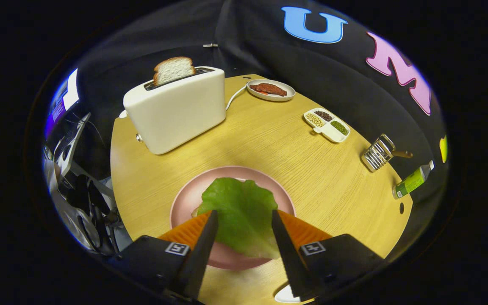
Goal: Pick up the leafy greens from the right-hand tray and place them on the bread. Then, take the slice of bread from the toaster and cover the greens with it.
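A green lettuce leaf (pixel 239 212) lies on a pink plate (pixel 184 199), covering the bread; only a sliver of bread (pixel 194 211) peeks out at the leaf's left edge. My gripper (pixel 244 214) hovers over the plate, open, with its fingers on either side of the leaf and not pressing on it. Beyond the plate to the left stands a white toaster (pixel 176 112) with a slice of bread (pixel 173 69) sticking up out of its slot.
On the round wooden table (pixel 278 148), a white dish with a reddish patty (pixel 270 90) sits at the back. A compartment tray of beans (pixel 328 120), a wire rack (pixel 378 152) and a green bottle (pixel 411 181) line the right edge. A white rim (pixel 287 294) shows under my right finger.
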Available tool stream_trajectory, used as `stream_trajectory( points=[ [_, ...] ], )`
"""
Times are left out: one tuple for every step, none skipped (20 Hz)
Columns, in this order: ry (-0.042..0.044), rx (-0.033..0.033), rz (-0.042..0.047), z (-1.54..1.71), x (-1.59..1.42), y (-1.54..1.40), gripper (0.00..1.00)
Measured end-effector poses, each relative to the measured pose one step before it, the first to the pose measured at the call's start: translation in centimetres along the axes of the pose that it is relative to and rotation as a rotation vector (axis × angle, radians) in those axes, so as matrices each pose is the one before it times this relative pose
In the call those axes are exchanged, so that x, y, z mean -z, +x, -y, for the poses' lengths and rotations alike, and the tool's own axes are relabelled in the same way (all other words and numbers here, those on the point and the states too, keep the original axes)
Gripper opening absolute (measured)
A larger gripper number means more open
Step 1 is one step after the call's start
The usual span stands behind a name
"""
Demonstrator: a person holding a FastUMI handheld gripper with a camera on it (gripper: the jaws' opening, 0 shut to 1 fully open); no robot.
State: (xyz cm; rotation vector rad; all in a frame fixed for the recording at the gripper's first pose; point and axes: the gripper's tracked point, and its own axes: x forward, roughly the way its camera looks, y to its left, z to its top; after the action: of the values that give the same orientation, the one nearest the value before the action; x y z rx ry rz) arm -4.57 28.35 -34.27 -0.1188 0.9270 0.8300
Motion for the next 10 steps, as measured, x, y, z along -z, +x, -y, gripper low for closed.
stream_trajectory(
  points=[
    [-0.01035,0.00334,0.01341,-0.032,-0.232,-0.282,0.86],
    [-0.00745,0.00101,0.01802,0.009,-0.360,-0.427,0.86],
    [-0.00889,0.00591,0.02596,0.097,-0.464,-0.463,0.87],
    [-0.01128,0.00778,0.03561,0.086,-0.718,-0.673,0.87],
    [-0.00990,0.00771,0.04087,0.092,-0.913,-0.856,0.87],
    [-0.00634,0.00584,0.04448,0.016,-0.984,-0.947,0.88],
    [-0.00260,0.00592,0.04845,-0.021,-1.205,-0.871,0.88],
    [0.00239,0.00521,0.04781,-0.053,-1.284,-0.932,0.90],
    [0.00592,0.00697,0.04693,0.054,-1.241,-0.938,0.90],
    [0.00676,0.01097,0.05015,0.255,-1.368,-0.860,0.89]
  ],
)
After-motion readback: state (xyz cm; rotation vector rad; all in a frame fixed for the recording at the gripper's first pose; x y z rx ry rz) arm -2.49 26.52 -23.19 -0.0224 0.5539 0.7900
